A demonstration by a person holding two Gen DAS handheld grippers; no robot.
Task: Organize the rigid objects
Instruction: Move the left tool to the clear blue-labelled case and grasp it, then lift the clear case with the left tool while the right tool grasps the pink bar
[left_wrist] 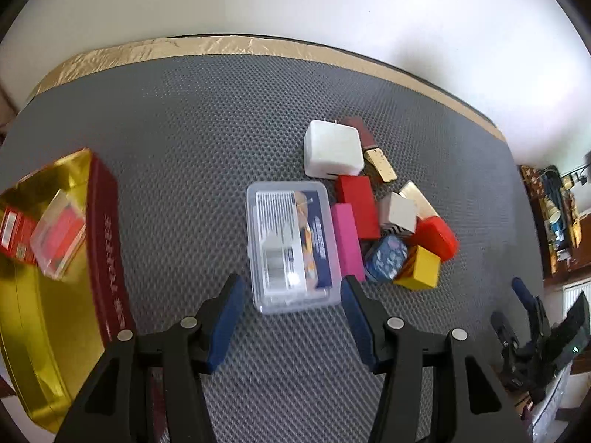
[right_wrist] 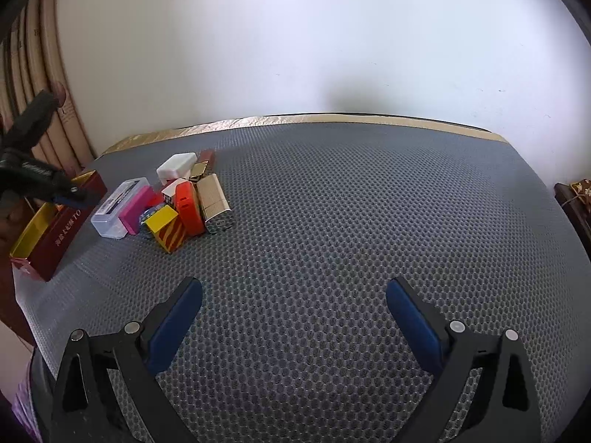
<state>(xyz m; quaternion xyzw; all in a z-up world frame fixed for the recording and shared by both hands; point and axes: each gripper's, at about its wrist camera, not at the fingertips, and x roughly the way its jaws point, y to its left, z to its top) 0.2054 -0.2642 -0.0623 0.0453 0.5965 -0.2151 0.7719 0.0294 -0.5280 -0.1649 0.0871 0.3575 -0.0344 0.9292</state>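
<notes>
Two pairs of blue-padded jaws fill the bottom of the views, both spread with nothing between them. The left gripper [left_wrist: 290,297] hangs just short of the clear plastic lidded case [left_wrist: 291,245], its pads lined up either side of the case's near end, probably for a grab across the width. Left of it in that frame sits the open red-and-gold toffee tin [left_wrist: 107,236], already holding a red carton and a small clear box, so it likely serves as the collecting bin. Beyond the case, touching it, lies the pile: pink block [left_wrist: 347,240], red block [left_wrist: 358,206], yellow box [left_wrist: 421,267], white charger cube [left_wrist: 332,151]. The right gripper [right_wrist: 293,313] idles over bare grey honeycomb mat [right_wrist: 369,203], well apart from the pile at that frame's left; open room runs to the far tan-taped edge.
</notes>
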